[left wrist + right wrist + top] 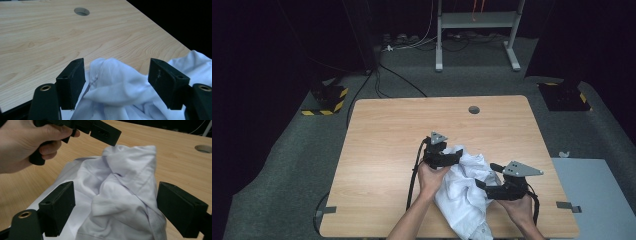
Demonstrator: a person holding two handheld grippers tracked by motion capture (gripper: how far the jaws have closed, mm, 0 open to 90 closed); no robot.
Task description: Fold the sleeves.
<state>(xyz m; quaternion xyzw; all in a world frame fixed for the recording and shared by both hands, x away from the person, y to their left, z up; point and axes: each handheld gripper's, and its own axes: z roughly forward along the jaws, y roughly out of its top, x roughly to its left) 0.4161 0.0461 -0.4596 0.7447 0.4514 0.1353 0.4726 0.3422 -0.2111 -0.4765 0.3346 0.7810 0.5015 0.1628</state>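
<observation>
Garment: a white garment (464,187), thin cloth, crumpled into a loose heap with deep folds and a stitched seam showing in the left gripper view (117,87); in the right gripper view (120,195) its upper end stands bunched into a peak.
Place: on the wooden counter (382,150), near the person's edge and well short of the round cable hole (473,109); its lower end reaches that edge.
Left hand-held gripper (443,159): at the heap's end nearer the hole; jaws apart, the cloth peak between them but not pressed by the pads.
Right hand-held gripper (492,189): at the heap's side farther from the hole; jaws wide apart, cloth lying loose between them.
Grip: neither clamps the garment.
</observation>
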